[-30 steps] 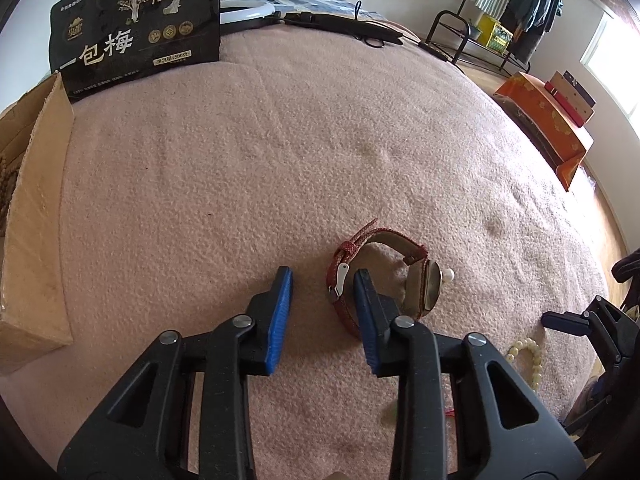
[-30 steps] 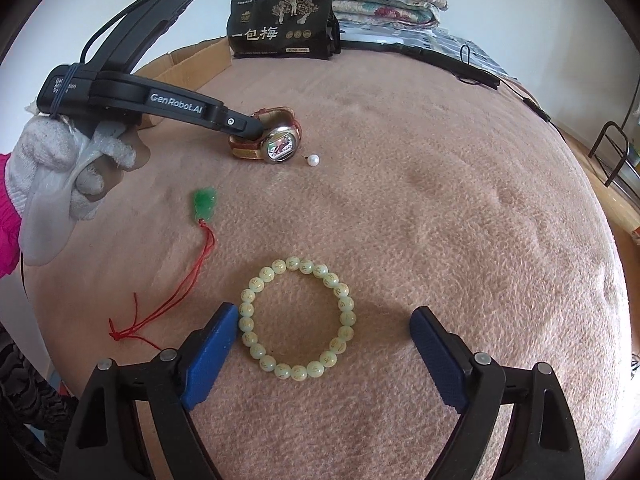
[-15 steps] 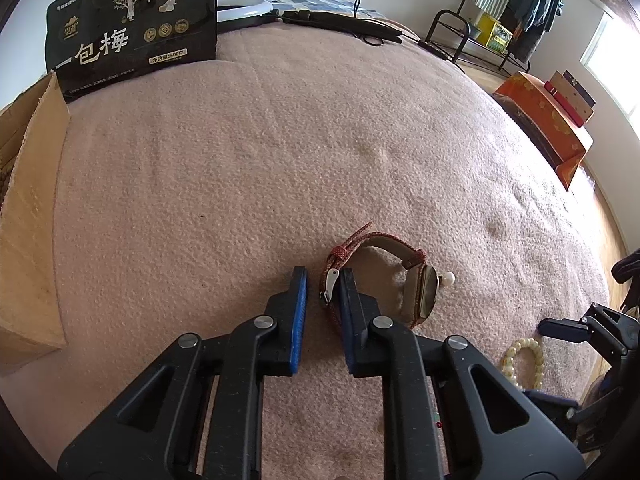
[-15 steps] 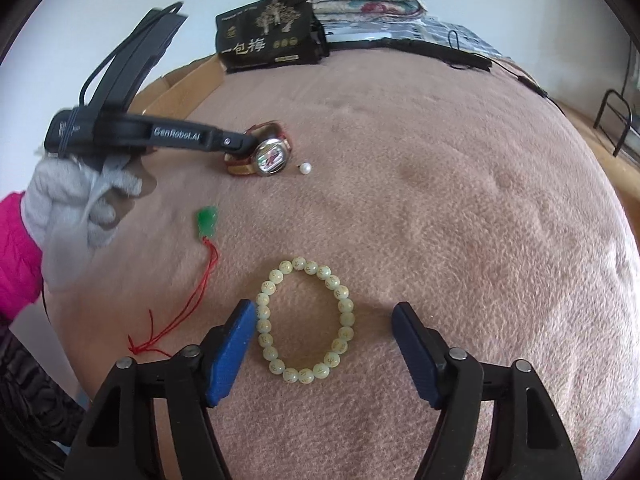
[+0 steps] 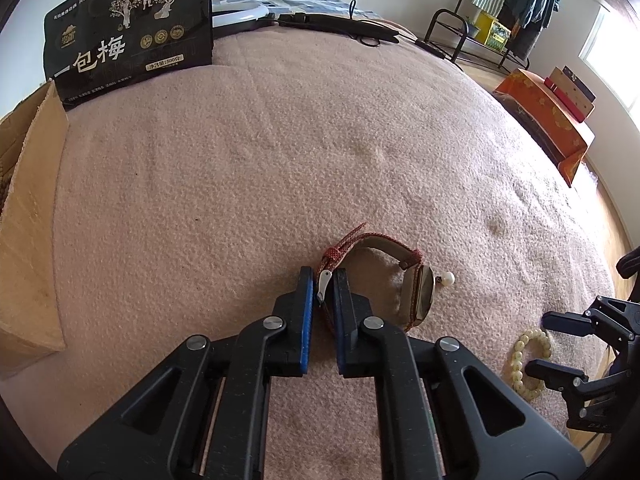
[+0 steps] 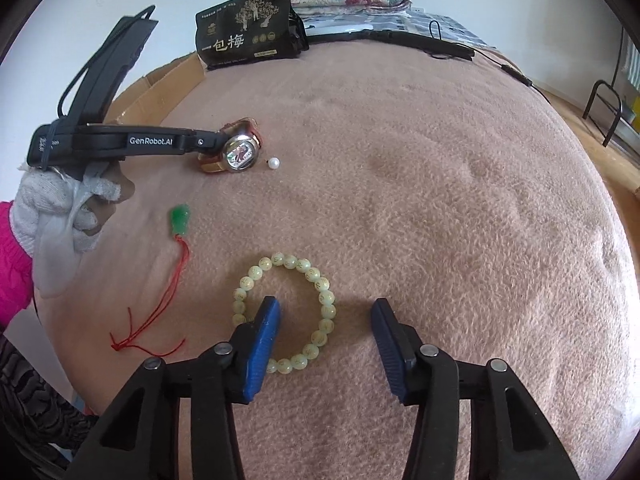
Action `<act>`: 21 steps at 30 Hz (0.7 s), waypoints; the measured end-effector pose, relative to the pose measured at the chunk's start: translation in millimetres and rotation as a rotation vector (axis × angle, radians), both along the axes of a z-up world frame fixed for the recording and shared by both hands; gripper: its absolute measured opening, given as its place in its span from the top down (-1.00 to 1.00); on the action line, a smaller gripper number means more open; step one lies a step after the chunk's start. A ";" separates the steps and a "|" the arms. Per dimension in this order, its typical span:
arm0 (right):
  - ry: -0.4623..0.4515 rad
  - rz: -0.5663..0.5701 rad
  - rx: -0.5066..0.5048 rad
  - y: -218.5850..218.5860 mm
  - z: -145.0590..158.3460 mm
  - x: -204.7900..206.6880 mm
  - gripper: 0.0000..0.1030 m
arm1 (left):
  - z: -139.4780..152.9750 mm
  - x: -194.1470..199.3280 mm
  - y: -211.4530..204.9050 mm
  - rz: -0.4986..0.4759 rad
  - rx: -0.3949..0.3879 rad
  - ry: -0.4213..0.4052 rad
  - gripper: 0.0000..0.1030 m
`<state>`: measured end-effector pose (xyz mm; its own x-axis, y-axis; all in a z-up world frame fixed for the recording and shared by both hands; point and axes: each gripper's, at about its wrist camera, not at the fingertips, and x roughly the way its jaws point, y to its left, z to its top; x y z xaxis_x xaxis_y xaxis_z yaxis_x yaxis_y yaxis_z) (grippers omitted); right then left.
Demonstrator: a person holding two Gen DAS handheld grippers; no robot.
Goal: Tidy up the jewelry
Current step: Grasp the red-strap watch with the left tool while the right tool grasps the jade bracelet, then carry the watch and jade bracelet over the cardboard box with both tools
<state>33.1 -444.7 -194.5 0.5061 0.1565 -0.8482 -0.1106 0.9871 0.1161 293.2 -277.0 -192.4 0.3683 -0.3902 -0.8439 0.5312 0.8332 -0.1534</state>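
Note:
A watch (image 5: 418, 294) with a red strap lies on the pink blanket (image 5: 280, 152). My left gripper (image 5: 323, 280) is shut on the strap's buckle end. It also shows in the right wrist view (image 6: 218, 144) beside the watch (image 6: 239, 153). A small pearl (image 5: 449, 279) lies just right of the watch face. A pale green bead bracelet (image 6: 286, 308) lies under my right gripper (image 6: 326, 316), which is open, with its left finger inside the ring and its right finger outside it. A green pendant (image 6: 180, 220) on a red cord lies to the left.
A black snack bag (image 5: 132, 28) stands at the far edge of the blanket. A cardboard box (image 5: 28, 216) sits at the left. Black cables (image 5: 340, 28) lie at the back. An orange box (image 5: 548, 124) and a rack stand on the floor at right.
My left gripper has closed from wide open onto the watch strap. My right gripper has come forward and down over the bracelet, its left finger now inside the ring.

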 end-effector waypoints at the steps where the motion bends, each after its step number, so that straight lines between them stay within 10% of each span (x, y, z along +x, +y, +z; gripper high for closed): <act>1: 0.000 0.006 -0.015 1.9 -0.6 1.8 0.13 | 0.2 -0.2 0.0 0.000 0.001 -0.001 0.87; 9: -0.011 0.033 -0.074 8.6 0.0 7.8 0.89 | 6.4 -5.0 1.9 0.000 0.002 -0.014 0.87; 21: -0.071 -0.015 -0.035 1.3 30.0 -6.6 0.90 | 37.4 -21.8 18.3 0.004 -0.022 -0.076 0.87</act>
<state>26.5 -443.4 -164.5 0.5672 0.1189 -0.8149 -0.1023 0.9920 0.0735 271.4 -258.8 -155.0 0.4324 -0.4063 -0.8050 0.5386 0.8324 -0.1308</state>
